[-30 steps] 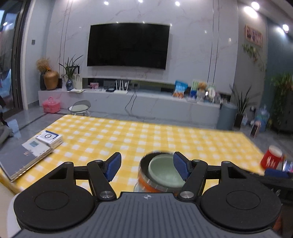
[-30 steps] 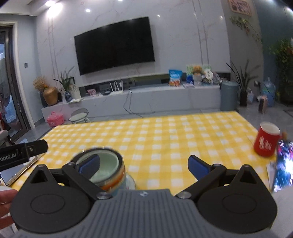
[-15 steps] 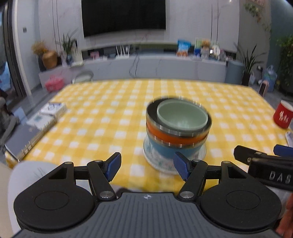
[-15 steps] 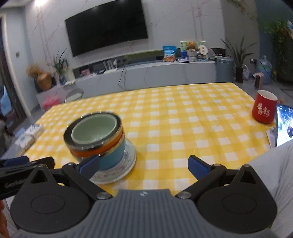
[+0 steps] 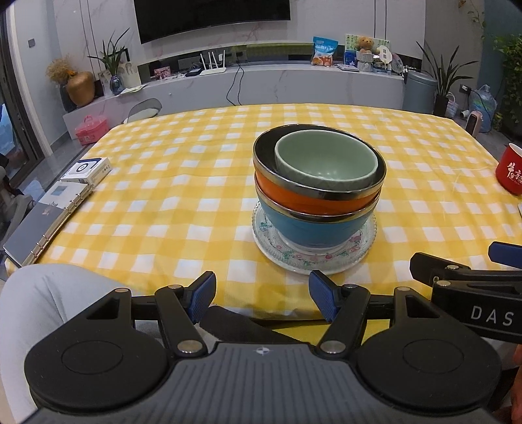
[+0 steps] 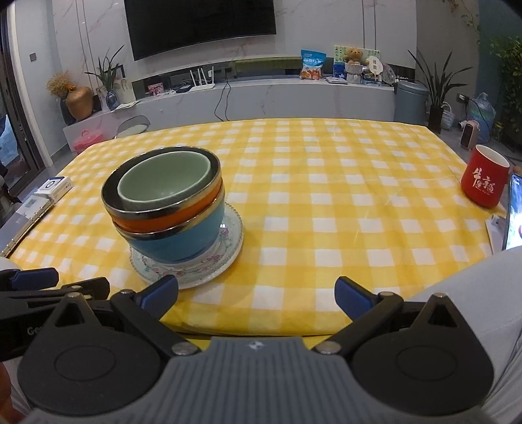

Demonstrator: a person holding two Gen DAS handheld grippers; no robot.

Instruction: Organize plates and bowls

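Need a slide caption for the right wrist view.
Open right gripper facing three nested bowls stacked on a plate.

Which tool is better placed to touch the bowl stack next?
Left, probably. The left tool faces the stack almost head-on: green ceramic bowl inside the orange steel-rimmed bowl. In the right tool view it sits off left. Both are open, empty.

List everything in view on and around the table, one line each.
Plate: 1, clear with floral print, near table edge, under bowls.
Blue bowl: 1, on plate.
Orange bowl: 1, nested in blue bowl.
Green bowl: 1, innermost, top.
Mug: 1, red, right side.
Tablecloth: 1, yellow-white check.
Binder: 1, grey, left edge.
Television: 1, black, wall.
Left gripper: open, empty.
Right gripper: open, empty.
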